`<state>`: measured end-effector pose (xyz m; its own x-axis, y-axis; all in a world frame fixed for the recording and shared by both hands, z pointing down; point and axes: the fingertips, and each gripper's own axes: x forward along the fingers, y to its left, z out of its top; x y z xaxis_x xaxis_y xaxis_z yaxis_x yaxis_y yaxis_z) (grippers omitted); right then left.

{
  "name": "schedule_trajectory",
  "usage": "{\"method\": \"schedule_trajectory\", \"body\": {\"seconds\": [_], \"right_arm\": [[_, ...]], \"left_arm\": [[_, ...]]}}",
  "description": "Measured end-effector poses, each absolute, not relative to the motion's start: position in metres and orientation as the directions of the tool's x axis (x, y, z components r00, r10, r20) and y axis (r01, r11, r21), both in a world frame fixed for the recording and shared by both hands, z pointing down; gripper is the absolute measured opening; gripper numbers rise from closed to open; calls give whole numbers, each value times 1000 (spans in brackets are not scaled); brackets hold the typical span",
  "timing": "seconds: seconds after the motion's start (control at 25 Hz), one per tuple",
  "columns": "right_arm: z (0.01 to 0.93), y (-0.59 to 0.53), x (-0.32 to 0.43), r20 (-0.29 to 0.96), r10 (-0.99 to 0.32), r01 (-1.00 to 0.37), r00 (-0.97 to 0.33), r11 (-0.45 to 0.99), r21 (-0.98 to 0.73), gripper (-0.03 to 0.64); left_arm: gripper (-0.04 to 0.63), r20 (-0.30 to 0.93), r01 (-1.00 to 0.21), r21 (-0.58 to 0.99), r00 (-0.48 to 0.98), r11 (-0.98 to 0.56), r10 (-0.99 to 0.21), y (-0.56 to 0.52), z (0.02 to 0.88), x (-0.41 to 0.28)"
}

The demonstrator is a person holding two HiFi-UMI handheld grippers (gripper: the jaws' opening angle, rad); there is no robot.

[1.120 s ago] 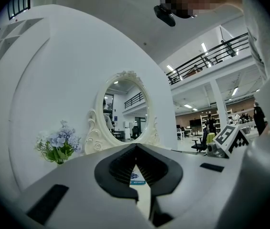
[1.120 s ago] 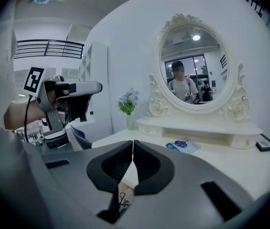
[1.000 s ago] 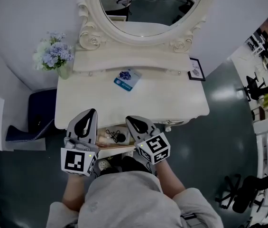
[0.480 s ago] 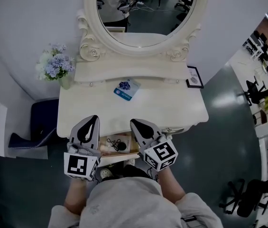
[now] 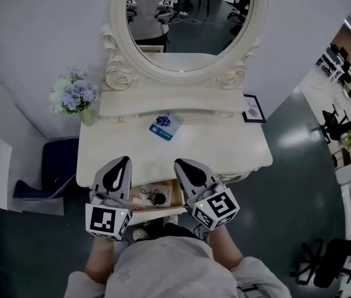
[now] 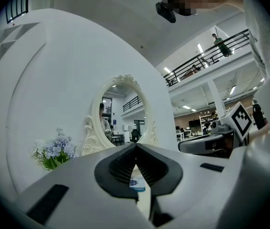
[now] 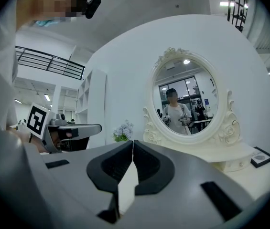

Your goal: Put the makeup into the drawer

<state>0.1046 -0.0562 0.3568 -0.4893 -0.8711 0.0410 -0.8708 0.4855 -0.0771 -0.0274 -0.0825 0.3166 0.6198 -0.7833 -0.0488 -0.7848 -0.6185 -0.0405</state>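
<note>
Left gripper (image 5: 122,161) and right gripper (image 5: 179,164) are both pinched shut and empty, at the table's (image 5: 237,148) front edge above the open drawer (image 5: 155,212). The blue makeup packet (image 5: 166,125) lies at the table's back middle. The drawer's contents are unclear, maybe small dark bits.

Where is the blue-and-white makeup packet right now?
In the head view the makeup packet lies mid-table on the vanity top, just before the shelf under the mirror, beyond the open drawer.
</note>
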Motion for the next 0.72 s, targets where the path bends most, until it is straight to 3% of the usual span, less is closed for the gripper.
{"method": "schedule_trajectory", "body": {"seconds": [0.72], "right_arm": [[322,-49,105,-52,-873,-874,-484,486,-14,21]], "left_arm": [[14,-71,-783,-48,622,-620,-780,-85,307,-27]]}}
